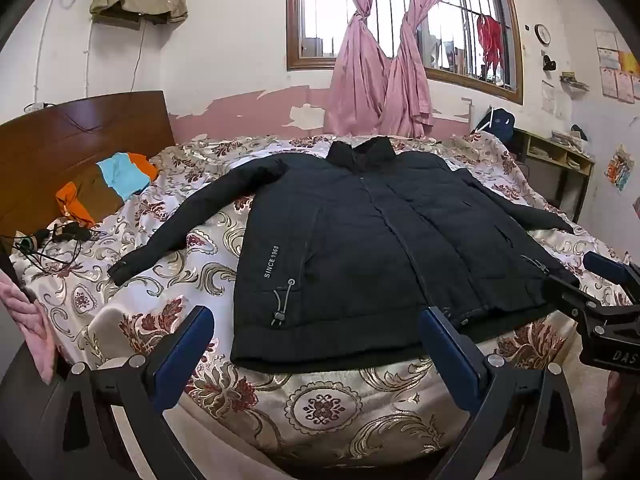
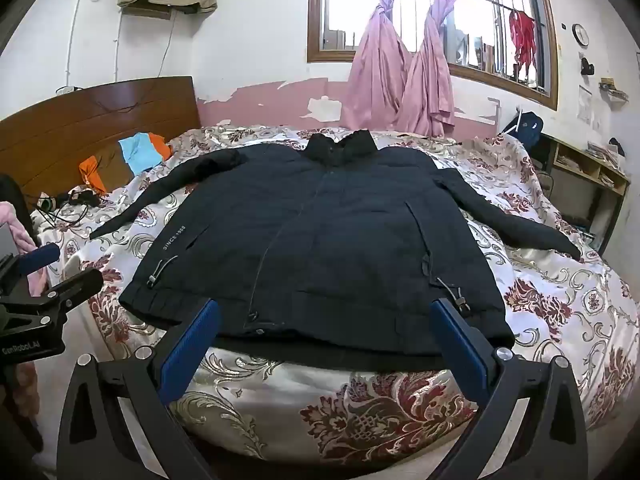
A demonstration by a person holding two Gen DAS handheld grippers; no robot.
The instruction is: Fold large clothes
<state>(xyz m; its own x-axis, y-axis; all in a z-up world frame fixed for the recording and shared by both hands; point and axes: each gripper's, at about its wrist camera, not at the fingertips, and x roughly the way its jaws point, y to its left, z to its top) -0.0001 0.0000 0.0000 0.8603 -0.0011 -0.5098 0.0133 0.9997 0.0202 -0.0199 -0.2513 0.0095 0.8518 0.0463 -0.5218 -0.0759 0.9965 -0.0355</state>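
- The left gripper (image 1: 316, 332) is hovering wide open before the hem, holding nothing; its own frame is cutting off the bed's near edge
- The dark jacket (image 1: 360, 248) is lying flat, front up, in the middle of the floral bedspread (image 1: 320, 404), sleeves spreading out to both sides, collar pointing toward the pink curtains (image 1: 380, 80)
- The far collar is looking too dark to make out detail
- The right gripper (image 2: 324, 332) is hanging open and empty over the hem's other half
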